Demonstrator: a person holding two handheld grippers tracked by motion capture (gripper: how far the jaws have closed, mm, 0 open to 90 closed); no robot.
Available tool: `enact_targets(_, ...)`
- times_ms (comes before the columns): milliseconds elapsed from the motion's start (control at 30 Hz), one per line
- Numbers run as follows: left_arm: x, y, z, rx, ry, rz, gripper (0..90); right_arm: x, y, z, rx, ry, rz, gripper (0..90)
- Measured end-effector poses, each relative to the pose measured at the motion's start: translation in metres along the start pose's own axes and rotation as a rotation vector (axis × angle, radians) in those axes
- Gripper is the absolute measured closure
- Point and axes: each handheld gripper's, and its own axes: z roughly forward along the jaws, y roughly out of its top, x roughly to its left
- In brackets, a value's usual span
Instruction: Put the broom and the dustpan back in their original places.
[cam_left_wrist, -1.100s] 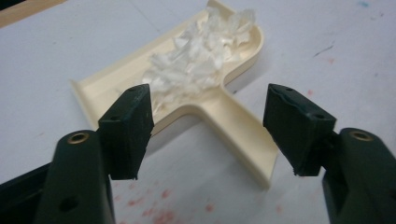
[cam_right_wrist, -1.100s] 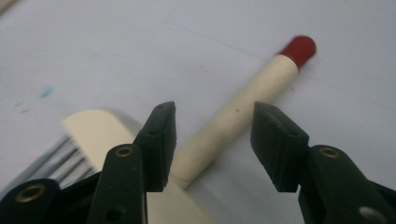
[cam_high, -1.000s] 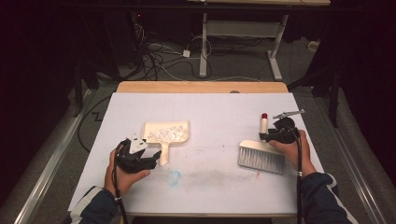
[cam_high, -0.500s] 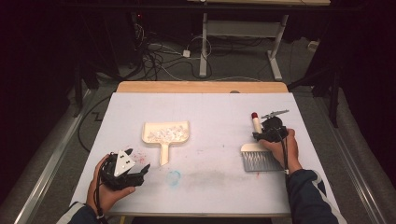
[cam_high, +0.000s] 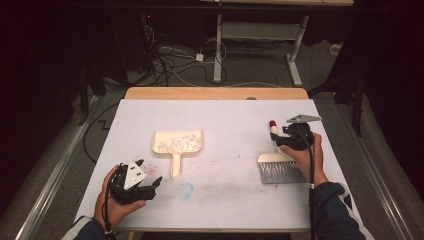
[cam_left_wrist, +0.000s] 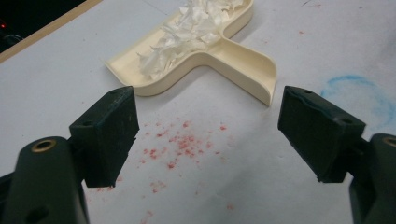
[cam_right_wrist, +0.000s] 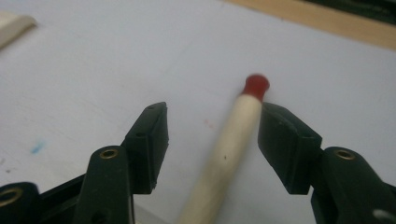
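Cream brush handle: your brush handle (cam_right_wrist: 229, 149) is a pale wooden stick capped with a rounded red tip (cam_right_wrist: 256, 86); it stands between your right jaws and lies closer to the right-hand one, and whether it touches that jaw you cannot tell
Brush head: in the high view the brush (cam_high: 280, 169) lies flat on the white table cover (cam_high: 235, 120) near the right edge, its grey bristles fanned toward you and its handle pointing away
Right gripper: your right gripper (cam_right_wrist: 212, 140) is spread apart around the handle, with a clear gap on the left side; it clamps nothing
Right hand: your right hand (cam_high: 307, 155) rests over the far end of the brush head
Dustpan: the cream plastic dustpan (cam_high: 176, 145) sits well apart from the brush, left of the table's middle, its short handle pointing toward you
Paper scraps: white torn paper bits (cam_left_wrist: 187, 32) are heaped inside the dustpan's tray
Left gripper: your left gripper (cam_left_wrist: 208, 135) is wide apart and holds nothing, poised low over the cover with the dustpan's handle end just beyond the jaws
Left hand: your left hand (cam_high: 117, 200) is near the table's front left edge
Marks: red specks (cam_left_wrist: 180, 144) dot the cover between your left jaws, and a faint blue ring (cam_left_wrist: 359, 95) is drawn beside the dustpan handle
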Motion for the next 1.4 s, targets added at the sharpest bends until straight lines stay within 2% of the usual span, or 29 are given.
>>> enact_targets(133,-0.001,0.0,0.0,0.003,0.0,0.011,19.7,0.005,0.004,-0.01,-0.068,0.003,-0.024,39.5)
enact_targets(300,-0.002,0.0,0.001,0.005,-0.01,0.013,19.7,0.01,0.007,-0.014,-0.096,0.007,-0.042,35.0)
enact_targets(433,-0.004,-0.001,0.004,0.02,-0.018,0.022,19.6,0.014,0.009,-0.019,-0.126,-0.009,-0.06,29.7)
enact_targets(500,-0.004,-0.001,0.004,0.017,-0.015,0.043,19.6,0.015,0.01,-0.022,-0.145,-0.014,-0.054,25.8)
enact_targets(533,-0.005,-0.001,0.004,0.024,-0.022,0.034,19.6,0.016,0.011,-0.023,-0.154,-0.012,-0.048,23.5)
enact_targets(600,-0.005,-0.001,0.004,0.019,-0.016,0.049,19.6,0.017,0.011,-0.025,-0.169,-0.004,-0.044,22.0)
enact_targets(667,-0.005,-0.001,0.005,0.023,-0.015,0.049,19.6,0.02,0.011,-0.026,-0.169,-0.018,-0.047,20.6)
enact_targets(1067,-0.006,-0.001,0.006,0.03,-0.022,0.063,19.6,0.032,0.009,-0.034,-0.226,0.014,-0.06,19.4)
enact_targets(1400,-0.008,-0.001,0.006,0.034,-0.027,0.073,19.6,0.044,0.007,-0.042,-0.238,0.028,-0.081,20.0)
